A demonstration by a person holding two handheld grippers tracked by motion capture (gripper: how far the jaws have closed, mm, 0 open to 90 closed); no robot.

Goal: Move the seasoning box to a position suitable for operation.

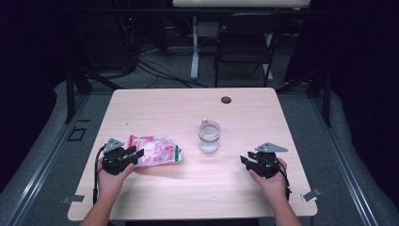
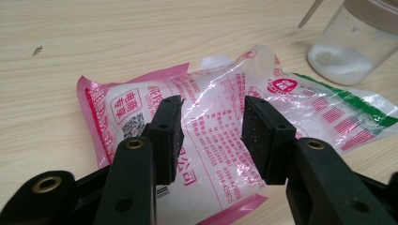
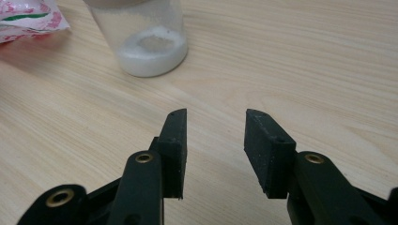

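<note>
A dark folding chair [image 1: 244,40] stands beyond the wooden table [image 1: 155,101], cables [image 1: 160,70] on the floor

Bare table [image 1: 197,188] ahead of right tongs [image 3: 213,136]; jar [image 1: 209,136] beyond, bag [image 1: 155,150] beside it.

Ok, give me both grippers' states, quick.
Left gripper: open, jaws apart over the pink plastic bag, not pressing on it.
Right gripper: open, nothing between the jaws, pointed toward the jar.

Glossy crinkled plastic bag [image 2: 225,122]; clear smooth plastic jar [image 3: 145,37]; matt pale wood-grain table [image 1: 188,188]; matt black claw pads [image 3: 267,150].
</note>
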